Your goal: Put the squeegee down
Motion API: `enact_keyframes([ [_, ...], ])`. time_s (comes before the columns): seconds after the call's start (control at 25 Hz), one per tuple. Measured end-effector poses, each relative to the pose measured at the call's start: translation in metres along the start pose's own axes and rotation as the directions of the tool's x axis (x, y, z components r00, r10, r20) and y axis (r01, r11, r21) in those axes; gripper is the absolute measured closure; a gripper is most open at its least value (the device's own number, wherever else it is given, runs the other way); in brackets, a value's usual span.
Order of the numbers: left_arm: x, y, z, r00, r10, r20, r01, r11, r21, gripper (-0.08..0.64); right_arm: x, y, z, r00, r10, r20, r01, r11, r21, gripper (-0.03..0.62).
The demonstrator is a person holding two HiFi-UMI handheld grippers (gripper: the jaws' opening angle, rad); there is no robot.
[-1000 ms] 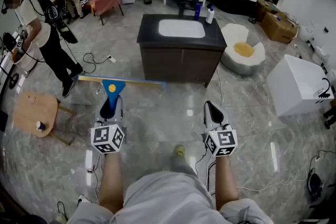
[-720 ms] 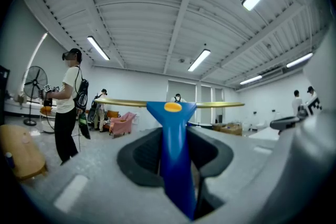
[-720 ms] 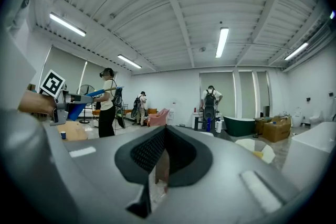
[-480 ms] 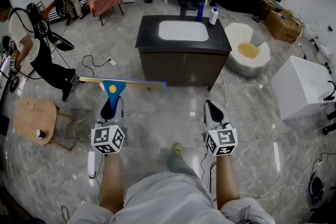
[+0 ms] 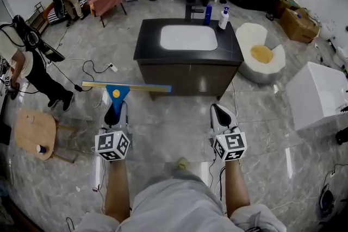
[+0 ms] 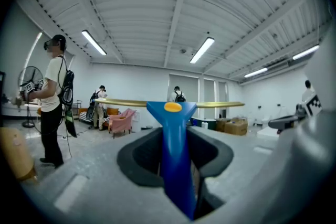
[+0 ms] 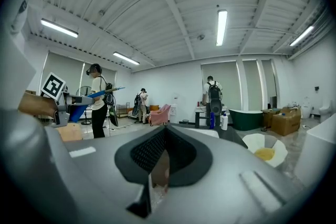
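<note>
My left gripper (image 5: 113,112) is shut on the blue handle of the squeegee (image 5: 116,93), whose long yellow blade (image 5: 126,86) runs level, left to right, in front of the dark sink cabinet (image 5: 187,70). In the left gripper view the blue handle (image 6: 176,157) stands upright between the jaws, with the blade (image 6: 170,104) crosswise above them. My right gripper (image 5: 220,113) is shut with nothing in it, held level beside the left; in the right gripper view its pads (image 7: 157,157) meet.
The cabinet has a white basin (image 5: 188,38) and two bottles (image 5: 223,18) at its back edge. A round wooden stool (image 5: 33,131) stands at the left, a white box (image 5: 321,96) at the right. People (image 5: 30,62) stand at the left and back. Cables (image 5: 89,70) lie on the floor.
The view has advanced toward the sink cabinet, which now looks nearer and larger. Both grippers keep their pose, the squeegee still in the left one. The person at left has moved further left.
</note>
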State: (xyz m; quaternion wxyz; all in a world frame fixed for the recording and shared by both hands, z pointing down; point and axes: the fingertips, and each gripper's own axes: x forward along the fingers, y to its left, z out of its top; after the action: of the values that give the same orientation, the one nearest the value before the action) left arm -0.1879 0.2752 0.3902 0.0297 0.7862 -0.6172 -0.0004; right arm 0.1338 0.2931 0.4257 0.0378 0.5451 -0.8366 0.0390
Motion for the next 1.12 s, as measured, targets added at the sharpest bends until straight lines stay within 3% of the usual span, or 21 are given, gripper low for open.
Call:
enact_keyframes([
  [0.4, 0.069, -0.015, -0.001, 1.000, 0.008, -0.020, -0.008, 1.000, 0.006, 0.433, 0.058, -0.046, 0.008, 1.000, 0.030, -0.005, -0.030, 1.000, 0.003, 0.589],
  [0.76, 0.136, 0.008, 0.003, 1.000, 0.027, 0.006, -0.027, 1.000, 0.007, 0.433, 0.122, -0.077, 0.008, 0.999, 0.030, 0.014, -0.030, 1.000, 0.006, 0.589],
  [1.12, 0.253, 0.049, 0.000, 1.000, -0.001, 0.001, 0.001, 1.000, -0.001, 0.433, 0.231, -0.112, 0.018, 1.000, 0.000, 0.012, 0.000, 1.000, 0.017, 0.589],
])
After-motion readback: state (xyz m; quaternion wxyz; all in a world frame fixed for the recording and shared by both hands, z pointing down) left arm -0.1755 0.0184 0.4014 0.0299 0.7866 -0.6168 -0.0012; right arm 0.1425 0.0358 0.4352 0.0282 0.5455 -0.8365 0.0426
